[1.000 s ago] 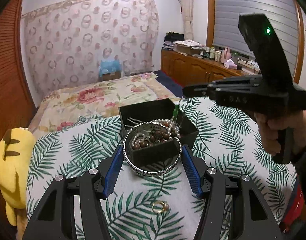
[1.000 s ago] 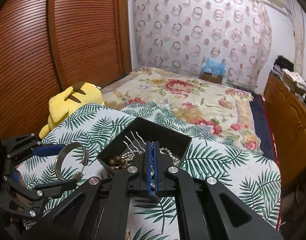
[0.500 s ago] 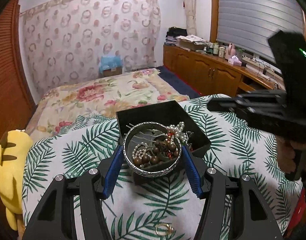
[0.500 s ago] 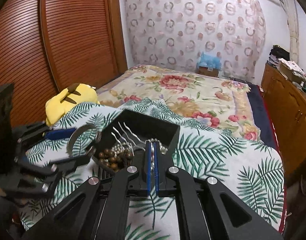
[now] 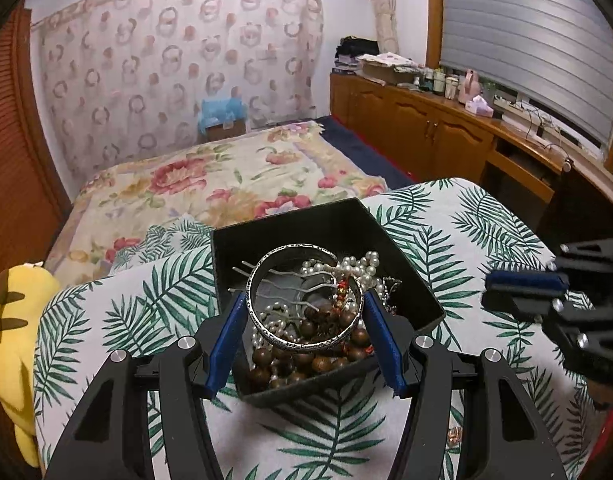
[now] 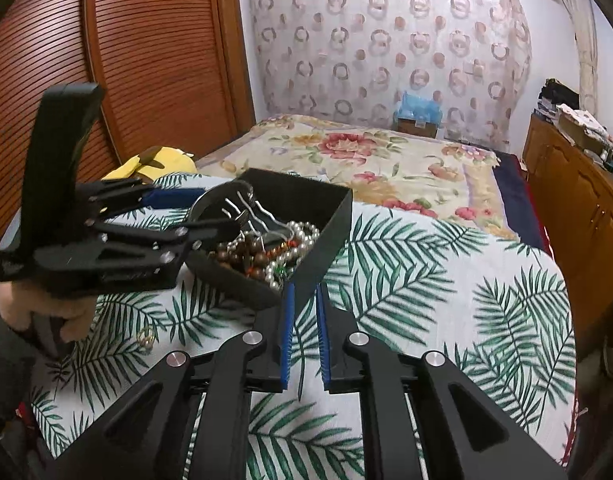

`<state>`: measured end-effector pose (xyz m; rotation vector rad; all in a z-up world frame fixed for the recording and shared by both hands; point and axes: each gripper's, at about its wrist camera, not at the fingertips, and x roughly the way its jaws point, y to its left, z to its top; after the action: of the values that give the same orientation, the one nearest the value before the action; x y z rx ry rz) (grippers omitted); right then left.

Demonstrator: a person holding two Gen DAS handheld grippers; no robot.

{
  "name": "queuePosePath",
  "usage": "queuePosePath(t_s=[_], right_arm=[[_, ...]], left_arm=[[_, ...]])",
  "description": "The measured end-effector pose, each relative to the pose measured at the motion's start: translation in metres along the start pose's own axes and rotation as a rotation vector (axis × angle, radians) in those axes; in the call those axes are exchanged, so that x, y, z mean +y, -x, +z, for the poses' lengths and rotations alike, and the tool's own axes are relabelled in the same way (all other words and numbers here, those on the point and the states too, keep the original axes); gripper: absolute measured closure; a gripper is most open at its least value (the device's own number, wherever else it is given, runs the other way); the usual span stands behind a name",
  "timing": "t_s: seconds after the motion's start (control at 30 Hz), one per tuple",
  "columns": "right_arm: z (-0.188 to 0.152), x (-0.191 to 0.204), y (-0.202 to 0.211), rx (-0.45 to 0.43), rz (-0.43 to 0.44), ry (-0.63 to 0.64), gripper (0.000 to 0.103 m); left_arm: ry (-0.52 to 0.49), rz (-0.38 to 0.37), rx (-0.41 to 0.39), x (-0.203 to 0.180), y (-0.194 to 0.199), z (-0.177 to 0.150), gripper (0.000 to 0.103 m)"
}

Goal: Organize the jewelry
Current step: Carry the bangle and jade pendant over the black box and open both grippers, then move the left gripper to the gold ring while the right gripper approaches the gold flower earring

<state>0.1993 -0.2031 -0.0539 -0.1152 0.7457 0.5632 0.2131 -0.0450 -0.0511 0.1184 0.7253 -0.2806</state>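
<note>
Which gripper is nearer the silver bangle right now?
Left. The left gripper holds the silver bangle between its pads, over the black box. The right gripper, jaws slightly apart with nothing between them, sits outside the box's near corner, clear of the bangle.

A silver bangle [image 5: 304, 312] hangs level over the open black box [image 5: 402, 276]. Inside lie pearl strands [image 5: 358, 268], brown wooden beads [image 5: 302, 356] and wavy hairpins [image 5: 282, 284]. A gold ring [image 6: 145, 337] rests on the leaf-print cloth, near left of the box.
</note>
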Motion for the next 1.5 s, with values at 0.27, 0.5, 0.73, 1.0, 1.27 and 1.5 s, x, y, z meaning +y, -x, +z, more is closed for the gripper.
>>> queuePosePath(t_s=[0.27,0.5,0.73,1.0,1.27,1.5], right_arm=[[-0.016,0.005,-0.002,0.019,0.0,0.007,0.09],[-0.032,0.019,-0.002,0.036,0.024,0.028,0.085],[-0.049,0.043,-0.004,0.073,0.056,0.078,0.072],[-0.064,0.061,-0.016,0.145,0.054,0.151,0.072],[-0.067,0.064,-0.021,0.16,0.034,0.166,0.072],[-0.067,0.066,-0.018,0.156,0.04,0.188,0.086]], left_arm=[[-0.001,0.002,-0.002,-0.002,0.002,0.0,0.046],[0.005,-0.008,-0.032,0.004,0.026,-0.008,0.039],[-0.018,0.0,-0.035,0.006,0.046,-0.028,0.038],[-0.013,-0.014,0.023,0.014,0.054,-0.066,0.038],[0.007,-0.031,0.079,0.015,0.056,-0.1,0.037],[-0.014,-0.047,0.102,0.005,0.054,-0.112,0.037]])
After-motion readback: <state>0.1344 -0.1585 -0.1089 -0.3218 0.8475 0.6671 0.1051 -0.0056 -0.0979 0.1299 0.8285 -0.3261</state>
